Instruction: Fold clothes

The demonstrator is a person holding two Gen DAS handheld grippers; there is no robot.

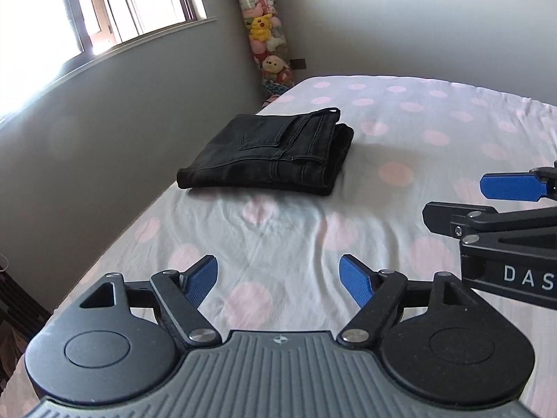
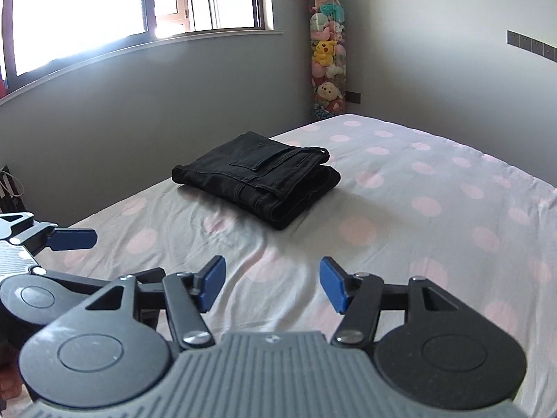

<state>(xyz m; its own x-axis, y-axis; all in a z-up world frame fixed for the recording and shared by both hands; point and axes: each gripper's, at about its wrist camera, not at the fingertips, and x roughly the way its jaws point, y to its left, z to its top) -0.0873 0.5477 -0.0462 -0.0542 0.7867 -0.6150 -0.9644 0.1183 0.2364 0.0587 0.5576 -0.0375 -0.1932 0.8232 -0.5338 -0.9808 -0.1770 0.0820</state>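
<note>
A pair of black jeans (image 1: 271,155) lies folded into a compact stack on the bed, near its left edge; it also shows in the right wrist view (image 2: 259,177). My left gripper (image 1: 278,278) is open and empty, held above the sheet well short of the jeans. My right gripper (image 2: 271,284) is open and empty too, beside the left one. The right gripper's blue finger (image 1: 508,186) shows at the right edge of the left wrist view, and a left gripper finger (image 2: 71,238) shows at the left edge of the right wrist view.
The bed (image 1: 400,139) has a pale sheet with pink dots. A grey wall with a window (image 2: 139,3) runs along its left side. A tall clear tube of plush toys (image 1: 266,38) stands in the corner beyond the bed.
</note>
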